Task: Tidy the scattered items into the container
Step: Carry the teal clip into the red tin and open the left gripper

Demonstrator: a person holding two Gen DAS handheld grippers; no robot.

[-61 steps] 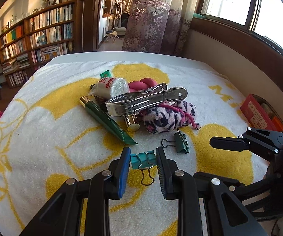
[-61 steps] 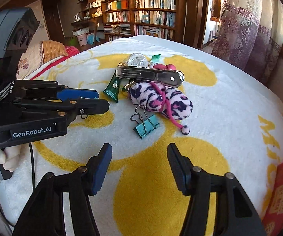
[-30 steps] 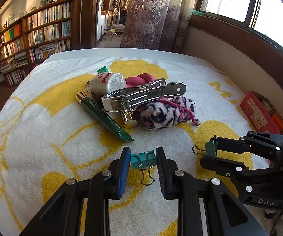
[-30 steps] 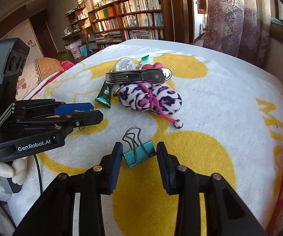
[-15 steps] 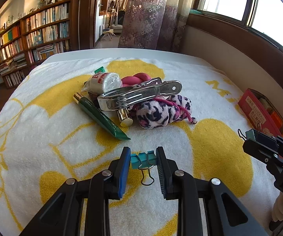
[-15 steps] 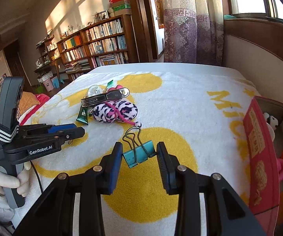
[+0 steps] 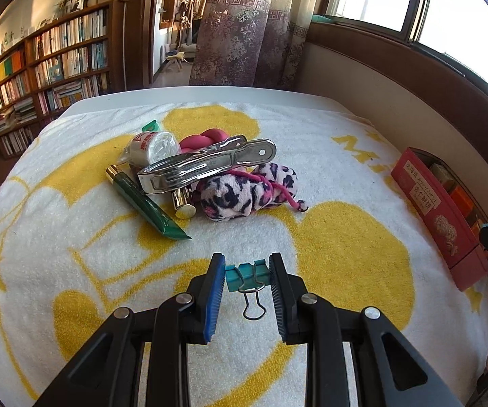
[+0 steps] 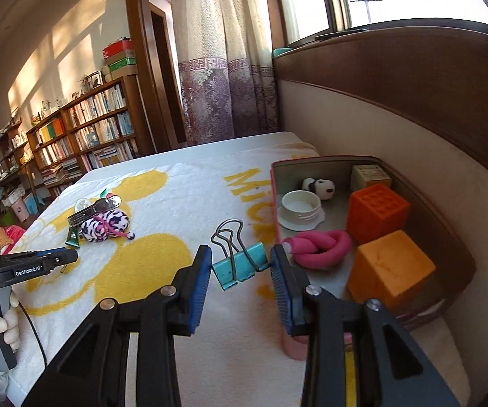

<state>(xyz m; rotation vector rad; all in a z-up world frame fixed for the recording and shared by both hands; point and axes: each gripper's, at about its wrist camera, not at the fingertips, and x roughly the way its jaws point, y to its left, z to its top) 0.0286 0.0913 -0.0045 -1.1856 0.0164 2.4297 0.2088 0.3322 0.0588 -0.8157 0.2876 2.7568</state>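
1. Right wrist view gives me the white and yellow towel [image 8: 182, 210] over the table, the pink container [image 8: 274, 203] at its right edge.
2. Inside it I see two orange blocks [image 8: 391, 268], a pink rope knot [image 8: 321, 246] and a white lid [image 8: 301, 208].
3. My right gripper [image 8: 240, 264] clamps a teal binder clip [image 8: 240, 266] just beside the container's wall.
4. My left gripper [image 7: 248, 273] pinches a second teal clip [image 7: 246, 273] above the towel, near the scattered pile [image 7: 210, 173].

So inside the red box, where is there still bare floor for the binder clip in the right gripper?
Bare floor in the red box: near corner beside the pink rope and orange cube. The far end is crowded: white lid, panda, waffle block.
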